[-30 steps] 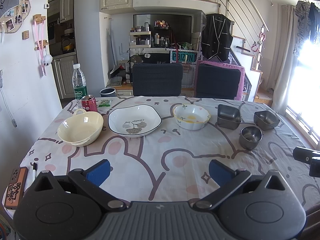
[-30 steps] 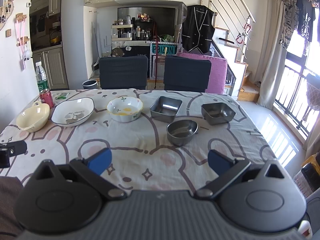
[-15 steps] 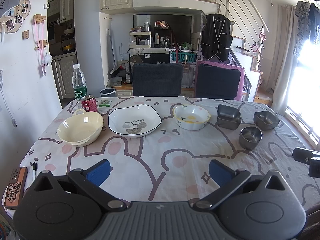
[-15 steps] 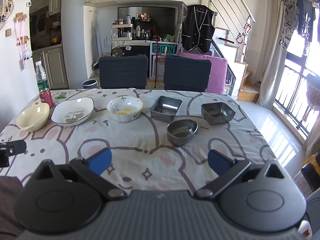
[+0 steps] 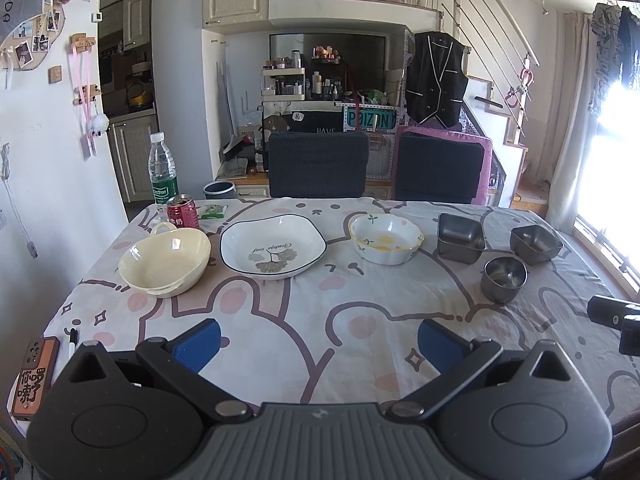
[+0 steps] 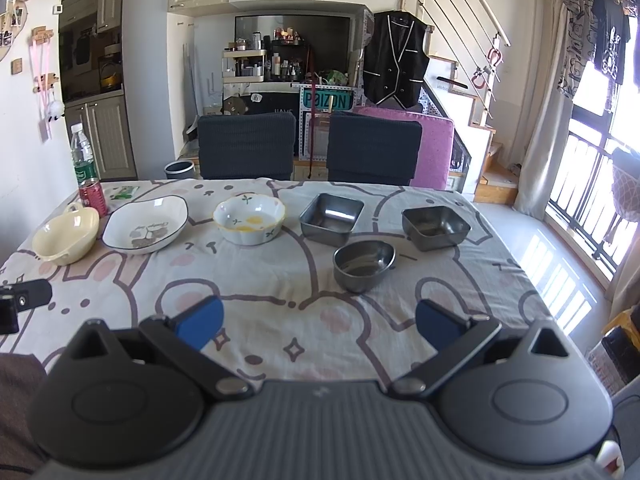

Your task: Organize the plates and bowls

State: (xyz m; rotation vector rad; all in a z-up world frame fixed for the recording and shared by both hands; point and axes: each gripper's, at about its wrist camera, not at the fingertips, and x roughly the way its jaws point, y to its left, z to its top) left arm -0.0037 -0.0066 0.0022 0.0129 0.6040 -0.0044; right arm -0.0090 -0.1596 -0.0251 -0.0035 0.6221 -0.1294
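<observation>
Item: left gripper (image 5: 318, 338) and right gripper (image 6: 318, 322), jaws apart, empty. Cream bowl (image 5: 165, 261) mid-left; round steel bowl (image 6: 364, 265) centre. We would grip rims squarely; depth possibly misjudged through fisheye.

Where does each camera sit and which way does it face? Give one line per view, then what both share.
Left wrist: sits on the left gripper at the near table edge, facing the chairs; its open blue fingers show, the cream bowl closest.
Right wrist: sits on the right gripper, further right, facing the same way; its open fingers show, the round metal bowl closest.
Shared: the white plate, flowered bowl, each other's gripper at the frame edge.
</observation>
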